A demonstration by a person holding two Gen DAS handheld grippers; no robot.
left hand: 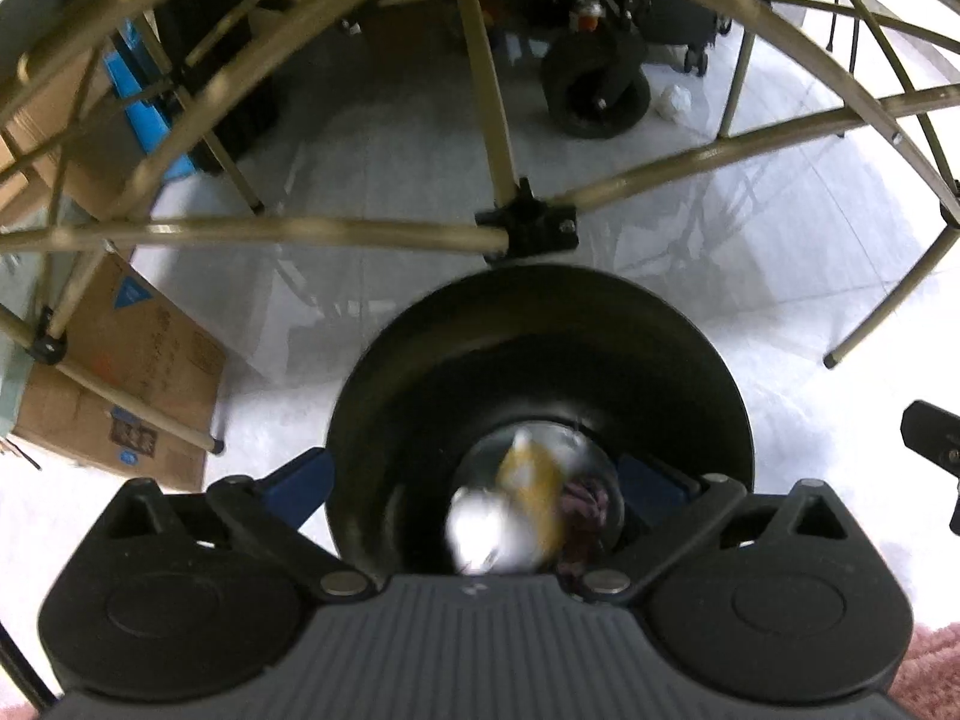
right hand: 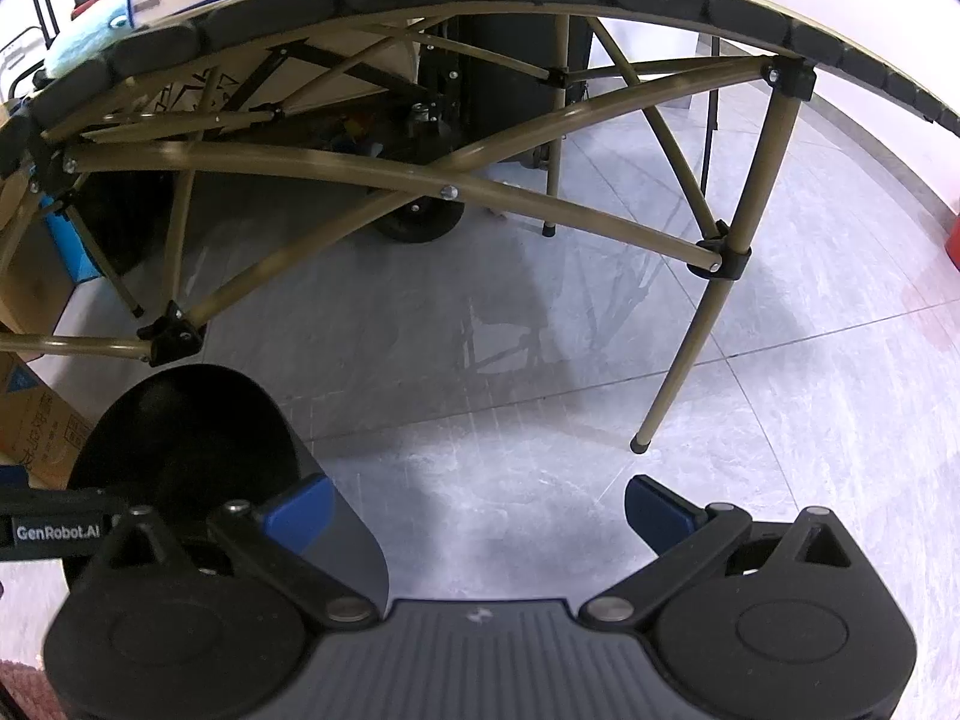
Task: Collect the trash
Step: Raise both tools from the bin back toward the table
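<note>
A round black bin (left hand: 540, 324) stands on the pale tiled floor right under my left gripper (left hand: 477, 483). Its blue fingertips (left hand: 303, 480) are spread wide to either side of the bin's mouth, with nothing pressed between them. A blurred yellow and white piece of trash (left hand: 522, 498) is inside the bin, beside a dark reddish crumpled scrap (left hand: 585, 501). In the right wrist view the same bin (right hand: 180, 420) sits at the lower left, and my right gripper (right hand: 480, 510) is open and empty over bare floor. A white crumpled wad (left hand: 675, 101) lies on the floor near a wheel.
Olive metal tubes of a folding table frame (left hand: 510, 222) cross above the bin, with one leg foot (right hand: 641, 443) on the floor to the right. Cardboard boxes (left hand: 138, 372) stand at the left. A black wheel (left hand: 594, 96) and dark cases are behind. A pink rug (left hand: 936, 666) shows at the corner.
</note>
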